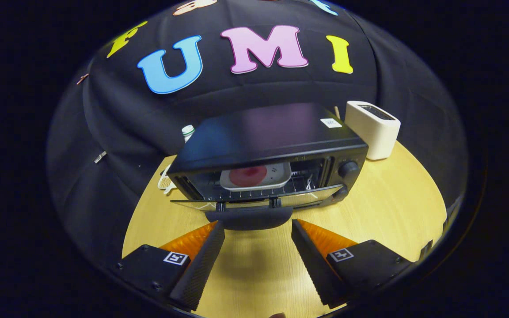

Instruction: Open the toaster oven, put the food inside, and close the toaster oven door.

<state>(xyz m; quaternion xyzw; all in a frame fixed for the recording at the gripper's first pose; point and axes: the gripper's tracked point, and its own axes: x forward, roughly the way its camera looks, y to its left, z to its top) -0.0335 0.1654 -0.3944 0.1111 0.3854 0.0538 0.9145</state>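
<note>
Bottom centre of frame: tongs (258, 225) spread wide, nothing pinched betw. them, bare wood-grain worktop (382, 207) showing in the gap. Each finger carries a small square marker tag near its base.

Just ahead of the fingertips, mid-frame: the toaster oven's door handle (249, 217), a dark curved bar, sitting betw. the two tips w/o visibly touching either (too close to tell for sure on the left side). The door (254, 202) is dropped open, lying roughly flat toward the tongs, glass panel reflecting light.

Behind that, centre of frame: black toaster oven (267, 150), glossy top, small white sticker near its right rear corner. Inside on the wire rack (259, 191) sits a white square-ish tray (255, 176) w/ a round red piece of food (248, 175) on it, so the food is already in the oven cavity. Two dark knobs (348, 169) stacked on the oven's right front panel.

Right of the oven, upper right of frame: a white pop-up toaster (373, 129) standing upright on the worktop, just beside the oven's rear corner.

Left of the oven, partly hidden behind it: a white bottle cap (188, 131) poking up, and lower down a pale object (165, 181) at the worktop's edge (can't make out what it is).
</note>
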